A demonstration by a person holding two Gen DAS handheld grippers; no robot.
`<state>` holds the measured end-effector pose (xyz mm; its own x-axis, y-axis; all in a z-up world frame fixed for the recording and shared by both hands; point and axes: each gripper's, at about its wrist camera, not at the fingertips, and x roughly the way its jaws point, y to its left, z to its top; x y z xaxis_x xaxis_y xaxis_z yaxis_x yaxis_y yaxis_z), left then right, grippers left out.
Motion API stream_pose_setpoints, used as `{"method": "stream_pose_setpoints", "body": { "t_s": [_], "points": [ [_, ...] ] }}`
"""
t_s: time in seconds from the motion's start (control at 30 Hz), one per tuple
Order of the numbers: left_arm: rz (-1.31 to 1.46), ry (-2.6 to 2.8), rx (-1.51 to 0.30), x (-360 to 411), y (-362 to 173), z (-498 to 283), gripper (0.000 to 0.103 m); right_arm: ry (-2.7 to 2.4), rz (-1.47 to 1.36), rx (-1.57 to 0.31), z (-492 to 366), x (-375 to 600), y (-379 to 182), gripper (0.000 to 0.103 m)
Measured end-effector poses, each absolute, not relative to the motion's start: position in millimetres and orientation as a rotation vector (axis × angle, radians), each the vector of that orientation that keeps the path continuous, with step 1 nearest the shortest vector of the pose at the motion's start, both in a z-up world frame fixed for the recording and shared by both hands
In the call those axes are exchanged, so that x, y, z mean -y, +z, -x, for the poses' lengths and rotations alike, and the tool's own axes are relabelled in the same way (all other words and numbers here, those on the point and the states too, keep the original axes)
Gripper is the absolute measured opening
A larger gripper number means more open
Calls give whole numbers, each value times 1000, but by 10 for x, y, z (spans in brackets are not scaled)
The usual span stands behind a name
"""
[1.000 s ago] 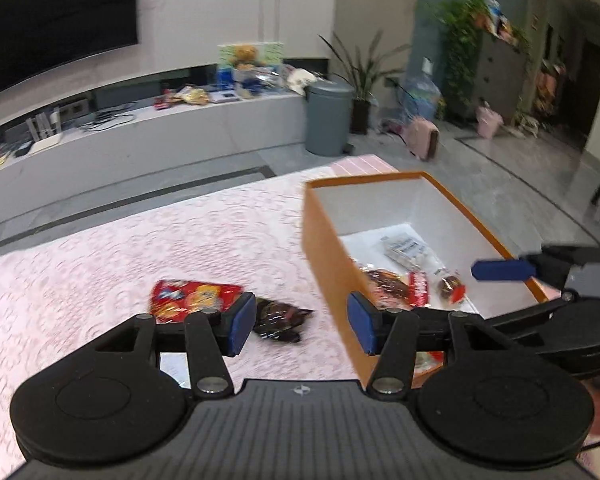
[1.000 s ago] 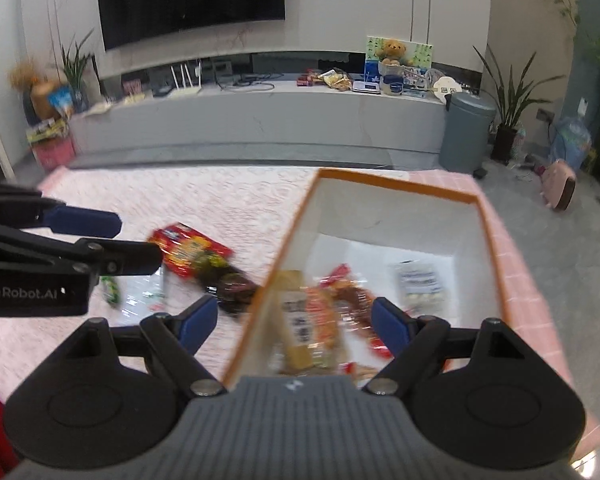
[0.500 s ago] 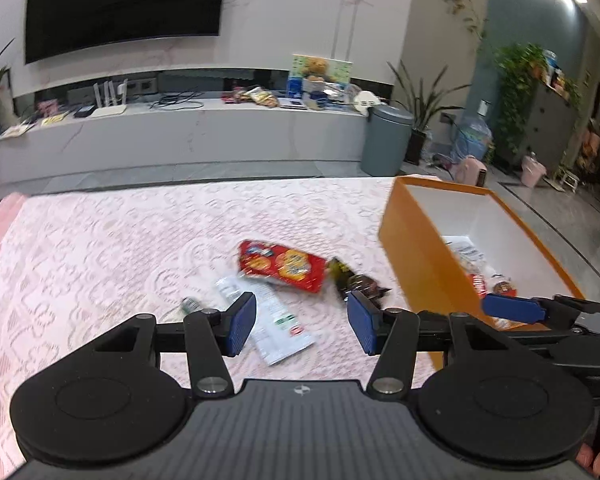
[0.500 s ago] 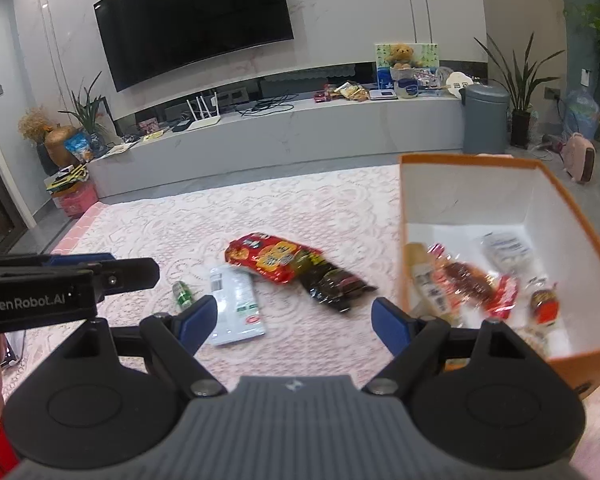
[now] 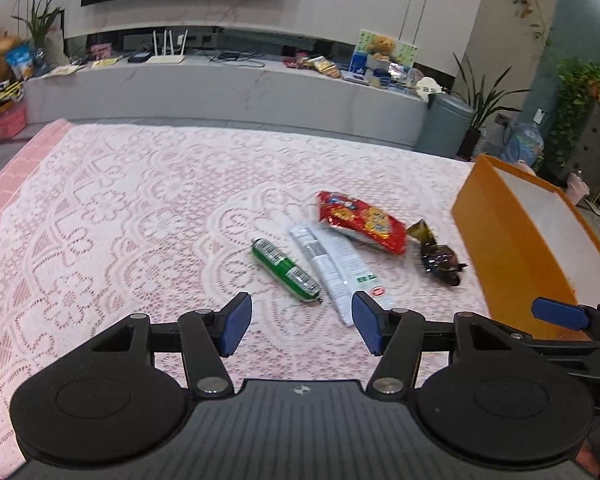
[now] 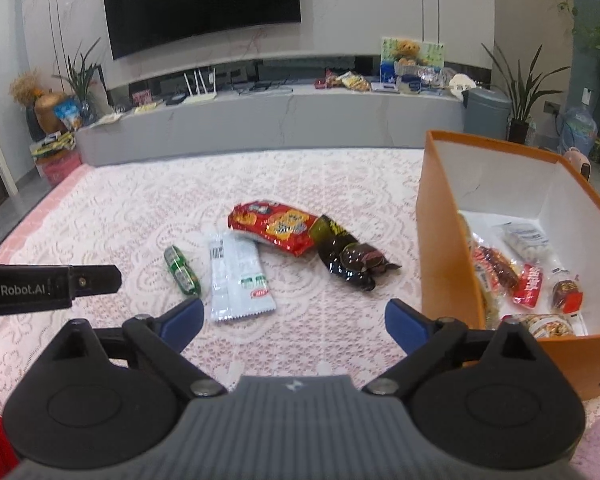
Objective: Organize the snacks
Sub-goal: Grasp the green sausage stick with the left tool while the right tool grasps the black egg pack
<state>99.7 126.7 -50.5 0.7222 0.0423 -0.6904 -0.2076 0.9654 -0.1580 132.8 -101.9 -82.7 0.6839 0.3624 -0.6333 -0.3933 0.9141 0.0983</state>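
Left wrist view. The left hand-held gripper hangs above the lace-covered tabletop, jaws apart and holding nothing. Four snacks lie loose ahead of it: a green sausage stick nearest the fingers, a white sachet just beside it, a red biscuit packet overlapping the sachet's far end, and a dark wrapped sweet near the orange box. The right hand-held gripper's blue pad shows at the right edge, in front of the box.

Assessment: the sausage stick appears firm, light and slick-skinned; a grip across its middle, jaws square to its length, looks soundest. It could roll or squirt out if pinched near an end.

Right wrist view. The right hand-held gripper is also spread wide and empty, low over the cloth. The same four snacks lie between it and the far edge. The orange box stands to the right, open-topped, with several wrapped snacks already on its white floor.

Assessment: the white sachet lies flat and limp, so it offers little to pinch; its crimped near edge is the likeliest hold. The red packet looks puffed and crushable and wants a light grip by an end seal. The dark sweet is glossy and probably slippery; its twisted tail is the better purchase.
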Motion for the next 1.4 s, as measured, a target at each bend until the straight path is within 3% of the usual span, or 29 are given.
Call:
{"method": "stream_pose_setpoints", "body": {
  "t_s": [0.1, 0.33, 0.6, 0.77, 0.97, 1.03, 1.1, 1.4],
  "points": [
    [227, 149, -748, -1311, -560, -1019, 68, 446, 35, -727, -1393, 979, -878, 100],
    [269, 169, -674, -1413, -656, -1059, 68, 425, 52, -729, -1538, 865, -991, 100],
    [323, 98, -764, -1509, -789, -1355, 68, 454, 103, -671, -1766, 736, -1044, 99],
    [346, 127, -812, -1501, -882, -1588, 62, 458, 171, -660, -1984, 655, -1107, 87],
    [407, 191, -853, -1533, -1020, -1802, 60, 366, 228, -633, -2219, 623, -1232, 85],
    [407, 207, -859, -1527, -1047, -1858, 59, 338, 243, -641, -2295, 610, -1284, 72],
    [402, 231, -870, -1518, -1058, -1915, 56, 316, 251, -669, -2379, 598, -1348, 68],
    [424, 294, -910, -1533, -1140, -2090, 54, 279, 285, -717, -2574, 604, -1530, 66]
  ]
}}
